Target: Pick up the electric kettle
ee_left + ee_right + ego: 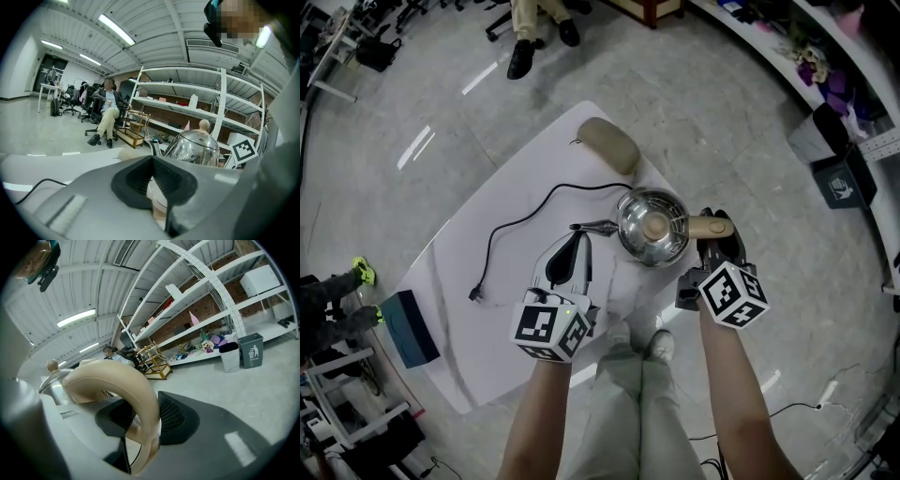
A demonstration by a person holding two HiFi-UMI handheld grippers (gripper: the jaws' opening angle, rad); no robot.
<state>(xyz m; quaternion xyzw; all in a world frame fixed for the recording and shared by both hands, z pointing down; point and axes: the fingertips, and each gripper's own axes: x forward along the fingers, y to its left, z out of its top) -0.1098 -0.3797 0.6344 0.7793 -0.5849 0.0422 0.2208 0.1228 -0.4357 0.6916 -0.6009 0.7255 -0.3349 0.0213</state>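
A steel electric kettle (652,225) with a knobbed lid stands near the front right edge of the white table (516,309). Its beige loop handle (712,226) points right, and my right gripper (715,246) is shut on it. In the right gripper view the handle (126,390) arches through the right gripper (140,427). My left gripper (578,239) lies just left of the spout with its jaws drawn together. In the left gripper view the kettle (194,147) is ahead to the right. A pale rounded part shows in the slit of the left gripper (159,197); I cannot tell if it is gripped.
A black power cord (511,225) runs across the table from the kettle to a plug at the left. A beige cushion-like object (607,145) lies at the table's far corner. A blue box (408,328) sits on the floor at left. A seated person (108,112) and shelving are beyond.
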